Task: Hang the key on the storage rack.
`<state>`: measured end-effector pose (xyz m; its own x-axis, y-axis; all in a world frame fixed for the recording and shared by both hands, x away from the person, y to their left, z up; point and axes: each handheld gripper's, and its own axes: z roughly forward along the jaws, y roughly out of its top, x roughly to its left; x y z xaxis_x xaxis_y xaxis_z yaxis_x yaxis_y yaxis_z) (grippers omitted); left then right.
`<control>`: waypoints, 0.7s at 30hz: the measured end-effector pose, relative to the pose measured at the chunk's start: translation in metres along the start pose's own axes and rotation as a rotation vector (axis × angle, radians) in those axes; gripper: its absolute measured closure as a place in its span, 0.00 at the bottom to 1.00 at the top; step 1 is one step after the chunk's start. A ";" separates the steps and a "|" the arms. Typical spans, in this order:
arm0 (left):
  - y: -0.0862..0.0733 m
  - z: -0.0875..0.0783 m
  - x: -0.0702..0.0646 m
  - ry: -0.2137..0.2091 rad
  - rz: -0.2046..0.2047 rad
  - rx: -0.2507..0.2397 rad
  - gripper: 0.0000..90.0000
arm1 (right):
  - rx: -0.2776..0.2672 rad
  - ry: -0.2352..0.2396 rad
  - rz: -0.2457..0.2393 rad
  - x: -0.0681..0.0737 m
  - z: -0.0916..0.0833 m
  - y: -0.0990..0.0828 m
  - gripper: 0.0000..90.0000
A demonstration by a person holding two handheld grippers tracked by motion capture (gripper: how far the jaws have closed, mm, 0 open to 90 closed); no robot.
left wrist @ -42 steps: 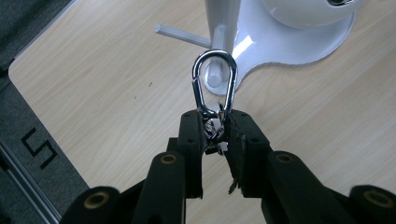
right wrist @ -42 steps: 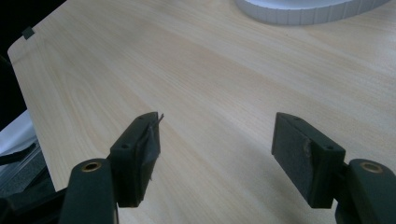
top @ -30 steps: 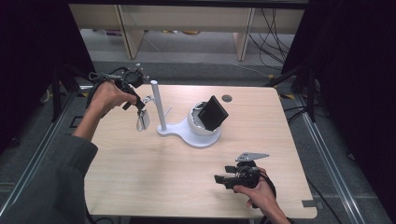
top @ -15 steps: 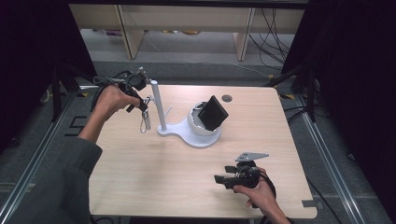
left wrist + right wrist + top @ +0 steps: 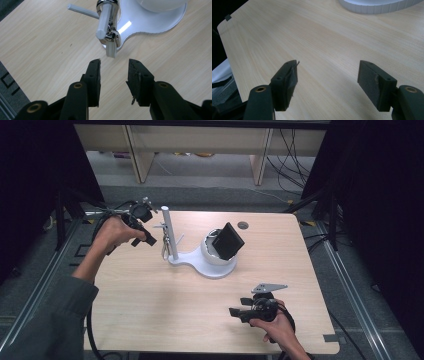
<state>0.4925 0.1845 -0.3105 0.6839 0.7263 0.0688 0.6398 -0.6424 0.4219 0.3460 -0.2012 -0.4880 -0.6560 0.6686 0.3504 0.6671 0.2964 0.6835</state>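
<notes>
A white stand (image 5: 200, 262) with an upright post (image 5: 169, 232) sits at the table's middle, and a black box (image 5: 227, 241) leans in its round cup. A shiny metal clip (image 5: 111, 32) hangs on a white peg (image 5: 103, 23) of the post; from above the clip (image 5: 164, 251) dangles left of the post. My left gripper (image 5: 114, 72) is just short of the clip. Its jaws have just been opening and nothing is between them. Near the front edge, my right gripper (image 5: 327, 75) lies low over bare wood, open and holding nothing; from above, the right gripper (image 5: 239, 311) is at the front right.
The wooden table (image 5: 150, 310) has a small round hole (image 5: 243, 225) at the back. The stand's base rim (image 5: 377, 6) lies ahead of the right gripper. Shelving legs and cables sit on the floor behind the table.
The left gripper's jaws have come apart and let go of the metal clip, which now hangs on the post's peg. The left hand has drawn back slightly. The right hand has not moved.
</notes>
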 end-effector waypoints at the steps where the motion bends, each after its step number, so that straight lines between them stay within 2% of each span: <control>1: -0.002 0.000 -0.002 -0.003 0.002 -0.009 0.68 | 0.004 0.004 0.003 0.000 0.000 0.000 0.37; 5: -0.010 -0.002 -0.008 -0.007 0.014 -0.017 0.64 | 0.002 0.000 -0.013 0.000 0.000 0.000 0.37; 6: -0.012 -0.002 -0.011 -0.017 -0.006 -0.037 0.62 | 0.003 0.001 -0.011 0.000 0.000 0.000 0.37; 7: -0.014 -0.004 -0.011 -0.029 0.013 -0.030 0.61 | 0.001 0.000 -0.010 0.000 0.000 0.000 0.37; 8: -0.017 -0.004 -0.014 -0.029 -0.001 -0.038 0.59 | 0.000 -0.001 -0.010 0.000 0.000 0.000 0.37; 9: -0.019 -0.005 -0.014 -0.029 0.019 -0.023 0.56 | 0.005 -0.001 0.007 0.001 0.000 0.000 0.37; 10: -0.022 -0.004 -0.016 -0.027 0.013 -0.032 0.55 | 0.001 0.001 -0.013 0.000 0.000 0.000 0.37; 12: -0.026 -0.004 -0.017 -0.037 0.020 -0.025 0.53 | 0.009 0.010 0.006 0.001 0.001 0.000 0.37; 16: -0.035 -0.001 -0.021 -0.051 0.009 -0.034 0.49 | 0.004 0.026 0.000 0.001 0.002 0.000 0.37; 17: -0.038 -0.001 -0.022 -0.051 -0.001 -0.039 0.49 | 0.003 0.011 -0.001 0.001 0.002 0.000 0.37; 20: -0.044 0.001 -0.023 -0.062 0.005 -0.040 0.48 | 0.001 0.027 0.000 0.001 0.002 0.000 0.37; 21: -0.045 0.002 -0.024 -0.060 0.000 -0.044 0.47 | 0.008 0.007 -0.001 0.002 0.002 0.000 0.37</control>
<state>0.4474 0.1955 -0.3329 0.7048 0.7093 0.0154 0.6242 -0.6303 0.4617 0.3455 -0.1991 -0.4885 -0.6593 0.6634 0.3538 0.6688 0.3026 0.6791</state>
